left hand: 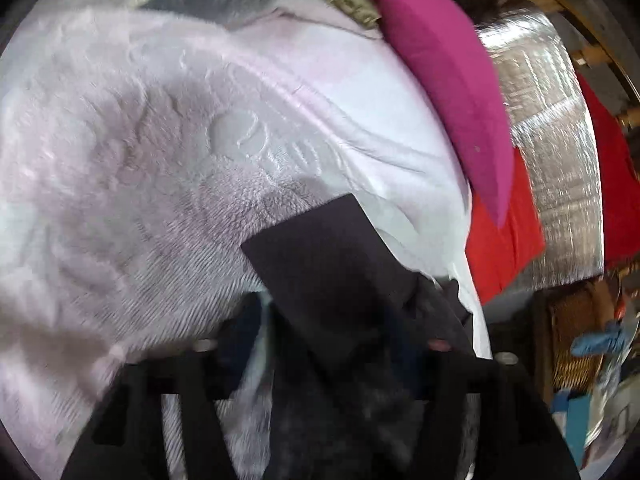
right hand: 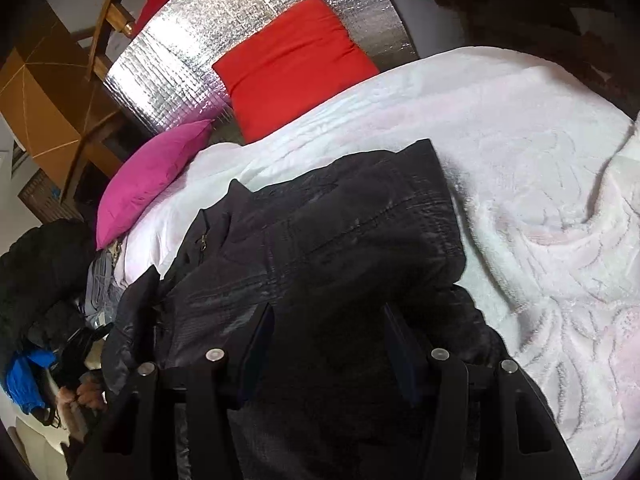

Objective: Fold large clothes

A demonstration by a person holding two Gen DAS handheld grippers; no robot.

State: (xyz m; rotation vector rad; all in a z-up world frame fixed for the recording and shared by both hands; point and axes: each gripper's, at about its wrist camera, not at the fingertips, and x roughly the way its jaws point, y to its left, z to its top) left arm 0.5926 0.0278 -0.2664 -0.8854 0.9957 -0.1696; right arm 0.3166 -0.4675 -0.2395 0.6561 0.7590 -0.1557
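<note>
Black jacket (right hand: 320, 216) lies mid-bed on pale fleece blanket (right hand: 540, 184), collar toward magenta pillow (right hand: 156, 180). Right gripper (right hand: 328, 320) half-wide with jacket bulk bunched between its jaws; grip uncertain. Left gripper (left hand: 340, 320) narrow, black fabric between fingers, pinch unclear. Advice: secure both holds, fold evenly.

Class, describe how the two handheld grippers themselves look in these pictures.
Both the left gripper and the right gripper are matte black, with angular arms with slot cut-outs. Round silver bolt heads mark the joints. The right gripper's fingers look flat. No cables or sleeves show.
</note>
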